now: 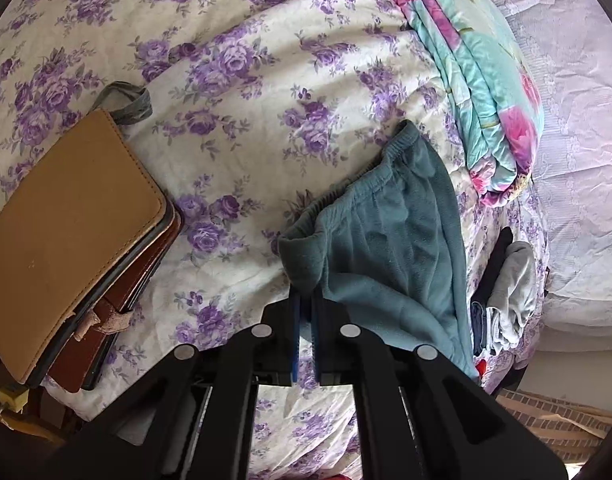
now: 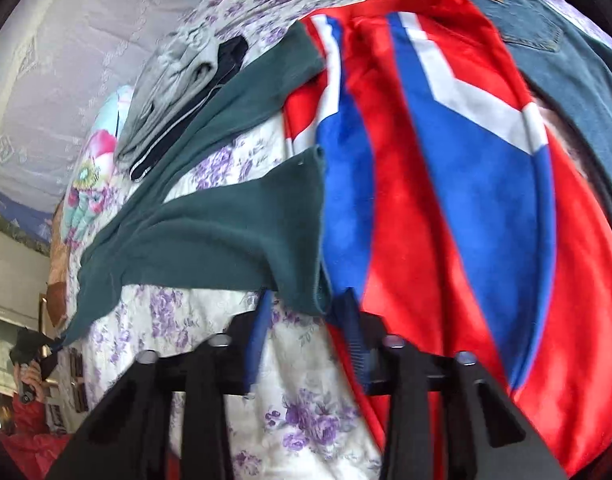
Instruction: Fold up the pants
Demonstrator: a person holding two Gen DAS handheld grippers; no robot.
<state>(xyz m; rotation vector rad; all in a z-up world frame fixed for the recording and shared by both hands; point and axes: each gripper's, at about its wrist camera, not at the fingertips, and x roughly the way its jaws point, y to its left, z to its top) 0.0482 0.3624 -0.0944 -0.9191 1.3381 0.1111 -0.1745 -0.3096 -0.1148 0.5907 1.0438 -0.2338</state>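
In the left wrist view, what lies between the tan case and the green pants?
Only bare floral sheet lies between case and pants.

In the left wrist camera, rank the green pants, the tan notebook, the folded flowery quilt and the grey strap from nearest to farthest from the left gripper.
1. Green pants: waistband corner pinched in the left gripper.
2. Tan notebook: lower left, on a stack.
3. Grey strap and flowery quilt: strap upper left behind the notebook, quilt upper right; too close to call.
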